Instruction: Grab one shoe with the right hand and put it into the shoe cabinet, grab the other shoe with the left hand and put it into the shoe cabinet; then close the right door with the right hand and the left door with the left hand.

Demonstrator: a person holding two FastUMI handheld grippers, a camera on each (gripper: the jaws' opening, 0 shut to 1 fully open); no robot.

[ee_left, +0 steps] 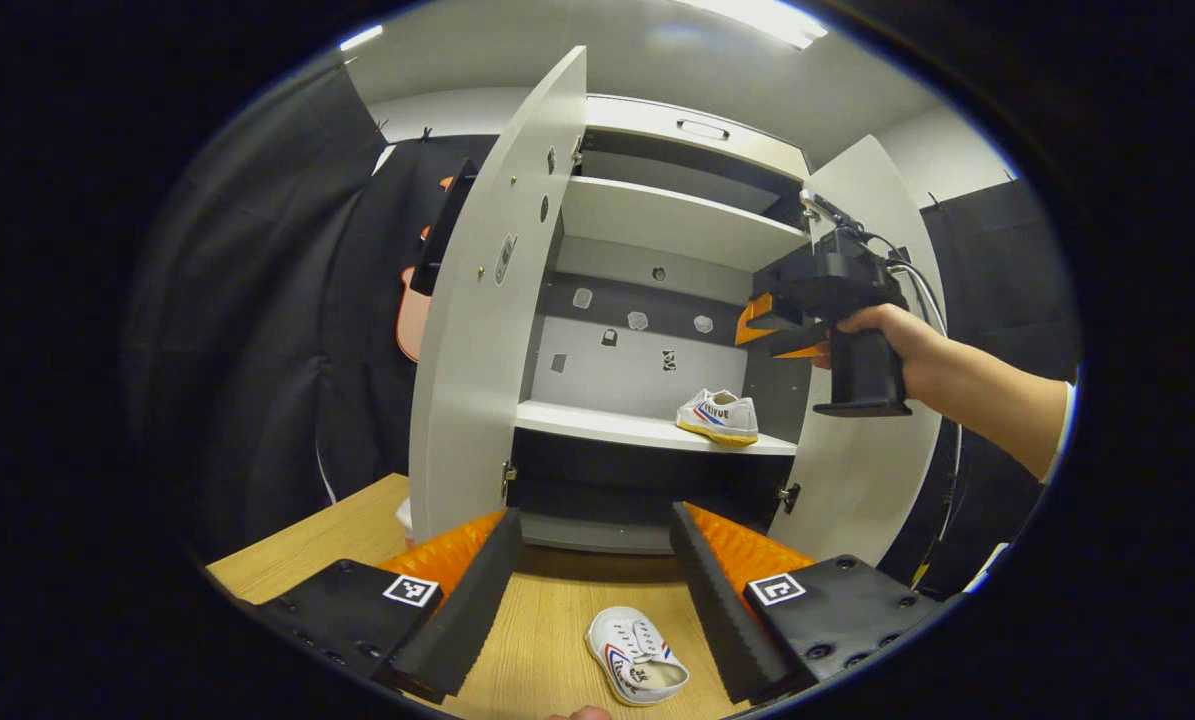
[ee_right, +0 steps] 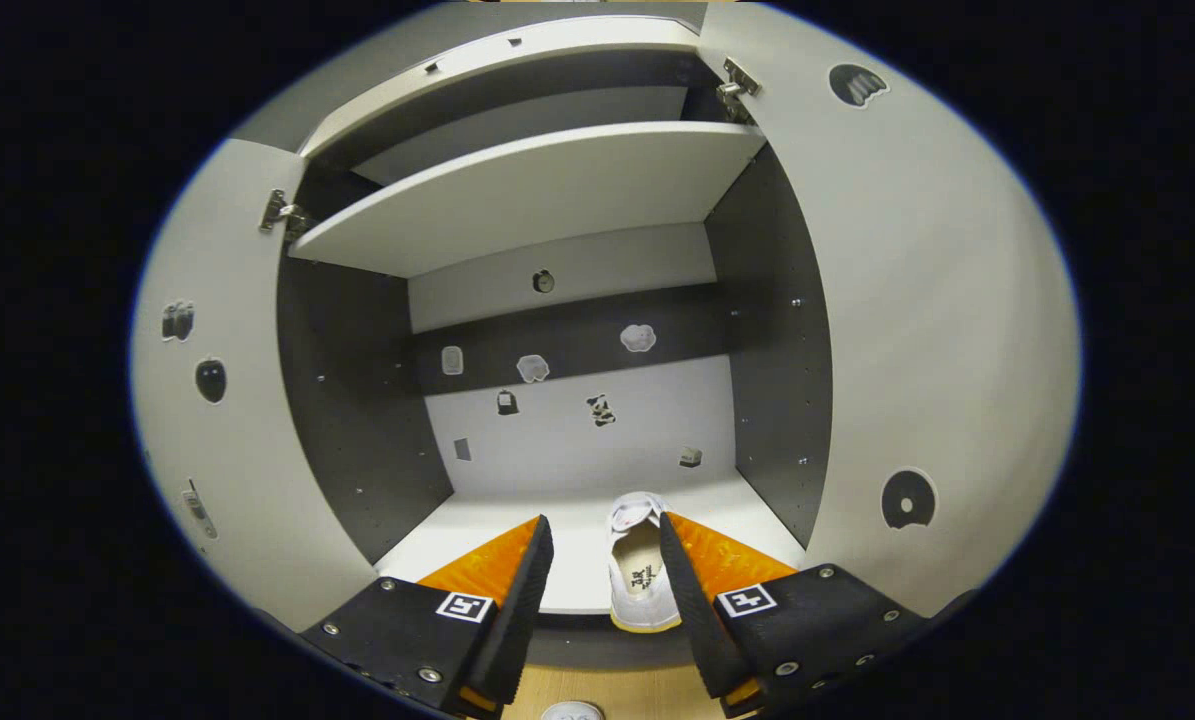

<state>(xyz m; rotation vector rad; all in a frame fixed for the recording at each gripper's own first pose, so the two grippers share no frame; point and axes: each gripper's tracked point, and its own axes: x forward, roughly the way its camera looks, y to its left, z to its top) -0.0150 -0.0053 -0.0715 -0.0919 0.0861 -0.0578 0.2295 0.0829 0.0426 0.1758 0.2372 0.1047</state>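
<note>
One white sneaker (ee_left: 719, 415) with red and blue stripes stands on the shoe cabinet's lower shelf (ee_left: 597, 425), near its right end. In the right gripper view that sneaker (ee_right: 637, 565) lies on the shelf (ee_right: 477, 530), seen between the fingers of my open right gripper (ee_right: 602, 525), which do not touch it. A hand holds the right gripper (ee_left: 762, 332) above and to the right of the shelved shoe. The second white sneaker (ee_left: 637, 657) lies on the wooden table (ee_left: 547, 620), below my open left gripper (ee_left: 594, 515). Its top edge (ee_right: 572, 712) peeks in at the bottom of the right gripper view.
Both cabinet doors stand wide open: the left door (ee_left: 487, 300) and the right door (ee_left: 862, 480), also seen as left door (ee_right: 217, 420) and right door (ee_right: 937, 300). An upper shelf (ee_left: 672, 220) spans the cabinet. Black cloth hangs on both sides.
</note>
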